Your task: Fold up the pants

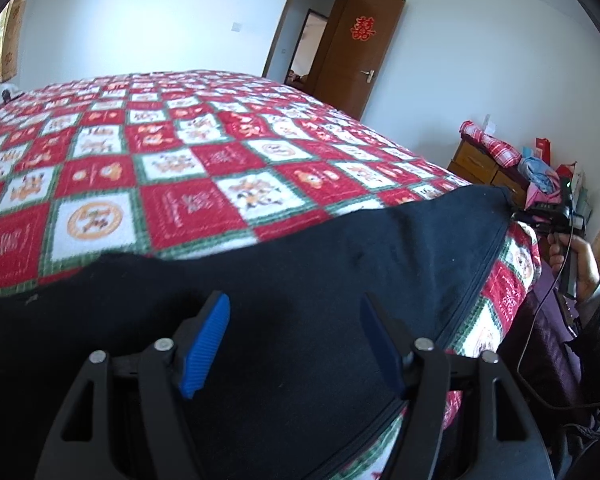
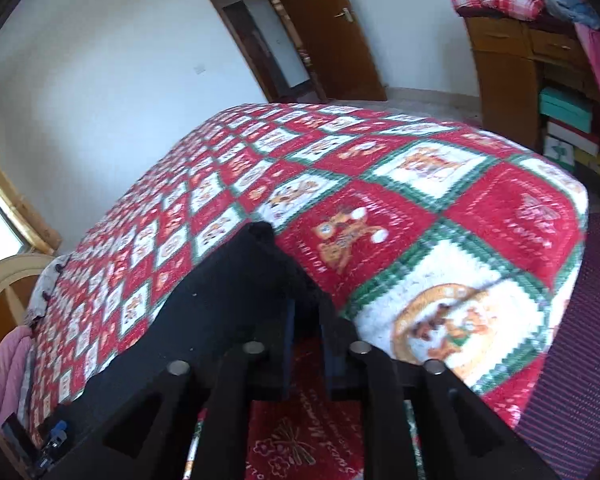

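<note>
Dark navy pants (image 1: pixel 340 260) lie spread along the near edge of a bed with a red, white and green checked blanket (image 1: pixel 180 160). Just above the cloth, my left gripper (image 1: pixel 294 300) holds its blue pads (image 1: pixel 208 344) wide apart, open and empty. At the pants' far right corner a hand (image 1: pixel 580 264) holds my right gripper (image 1: pixel 548 218). In the right wrist view the pants (image 2: pixel 228 292) end in a corner that lies over the tips of the right gripper (image 2: pixel 306 312). Its jaws stand a narrow gap apart, with red blanket (image 2: pixel 420 220) showing between them lower down.
An open brown door (image 1: pixel 356 52) stands past the bed. A wooden dresser (image 2: pixel 508 60) piled with cloth and stacked boxes (image 2: pixel 564 120) is at the right. A purple rug (image 2: pixel 572 360) lies beside the bed and pink cloth (image 2: pixel 4 372) at the far left.
</note>
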